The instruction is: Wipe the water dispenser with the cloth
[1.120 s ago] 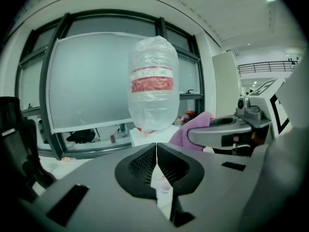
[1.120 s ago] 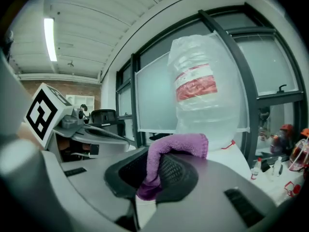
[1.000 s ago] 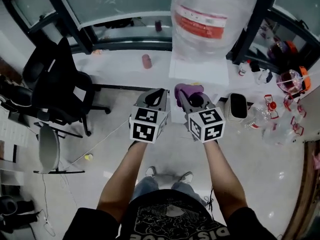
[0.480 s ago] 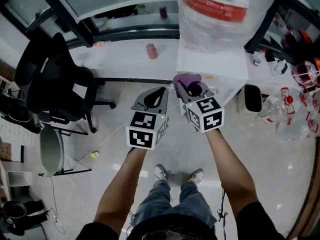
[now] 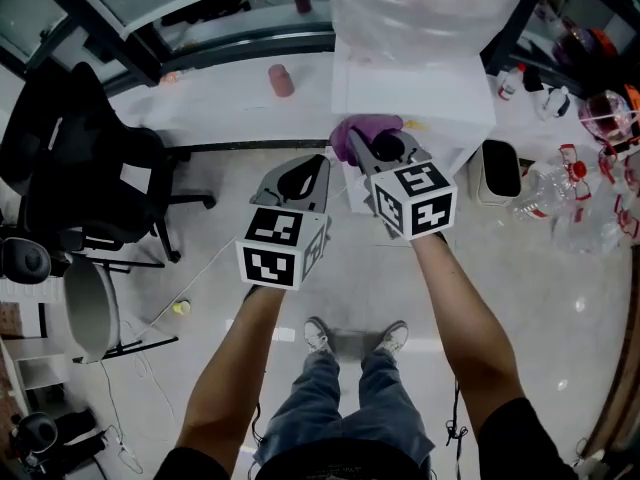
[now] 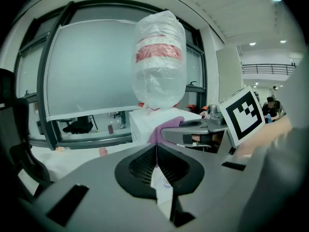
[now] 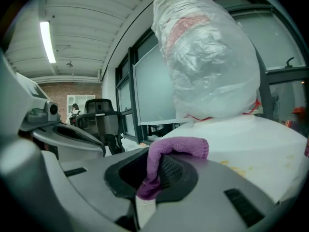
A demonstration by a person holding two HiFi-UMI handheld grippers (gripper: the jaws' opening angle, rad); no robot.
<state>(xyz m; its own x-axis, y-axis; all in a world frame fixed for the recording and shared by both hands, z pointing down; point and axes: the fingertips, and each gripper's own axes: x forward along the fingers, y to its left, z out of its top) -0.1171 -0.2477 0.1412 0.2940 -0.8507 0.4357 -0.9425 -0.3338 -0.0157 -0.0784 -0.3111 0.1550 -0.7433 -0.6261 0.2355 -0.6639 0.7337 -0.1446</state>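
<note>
Findings, left to right.

1. One black office chair [image 5: 95,173] stands on the floor at far left, well apart from the work.
2. One pink cup [image 5: 281,80] sits on the white ledge below the window.
3. Left gripper [image 5: 316,171]: one unit, held just left of the right gripper. Its own view shows the jaws pressed together along a closed seam with nothing between them.
4. Right gripper [image 5: 362,151]: one unit, jaws pinching one purple cloth [image 5: 358,131]. In the right gripper view the cloth [image 7: 176,149] is folded over the jaw tips and hangs down between them.
5. One white water dispenser [image 5: 415,98] stands directly ahead, carrying one inverted bottle wrapped in a clear plastic bag [image 5: 430,3]. The cloth is at the front left edge of the dispenser's top; whether it touches cannot be told.
6. Several clear plastic bottles [image 5: 560,193] lie on the floor at right.
</note>
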